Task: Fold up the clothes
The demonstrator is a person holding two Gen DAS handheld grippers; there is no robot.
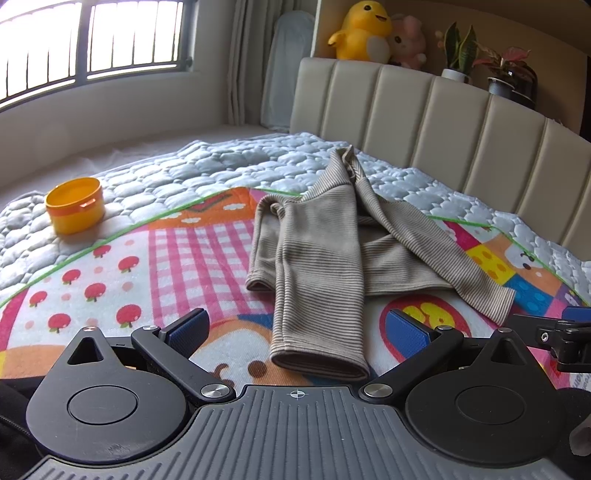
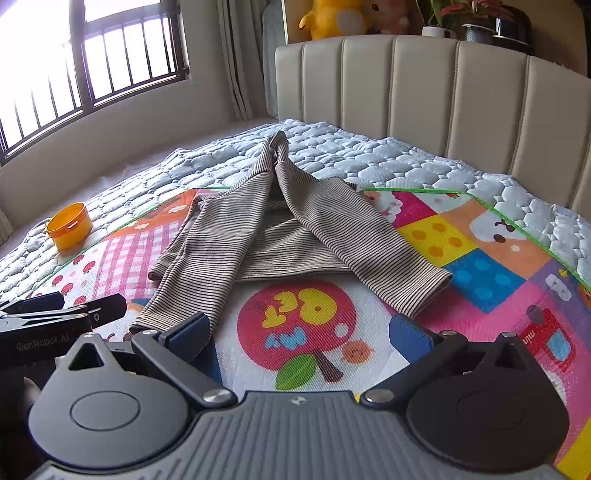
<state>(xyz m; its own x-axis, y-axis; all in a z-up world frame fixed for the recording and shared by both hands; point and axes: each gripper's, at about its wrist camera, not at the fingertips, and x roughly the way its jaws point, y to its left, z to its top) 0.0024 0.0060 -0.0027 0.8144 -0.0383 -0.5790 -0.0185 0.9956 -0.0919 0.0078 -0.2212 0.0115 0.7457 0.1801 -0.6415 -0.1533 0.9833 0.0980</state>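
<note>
Bedroom scene: we see a quilted bed (image 1: pixel 166 173) overlaid by a colourful mat (image 2: pixel 461 251). On the mat lies the striped top (image 1: pixel 317 254), crumpled, its collar end reaching onto the quilt toward the headboard (image 1: pixel 424 107) and its two sleeves running toward us. We note that one sleeve cuff lies between the spread blue pads (image 1: pixel 188 326) of the left gripper (image 1: pixel 295 328), whose jaws stand released and grasp nothing. The right gripper (image 2: pixel 306 332) is likewise released, over an apple print on the mat, with the other sleeve's cuff beyond its right pad. In the right wrist view we read "GenRobot.AI" on the left gripper's body at the left edge. An orange tub (image 1: pixel 74 205) stands on the quilt, well apart from the top. Behind the headboard we see a yellow plush (image 1: pixel 360 31), a pink plush (image 1: pixel 406 40) and potted plants (image 1: pixel 458 51); a barred window (image 1: pixel 88 44) is at the left.
</note>
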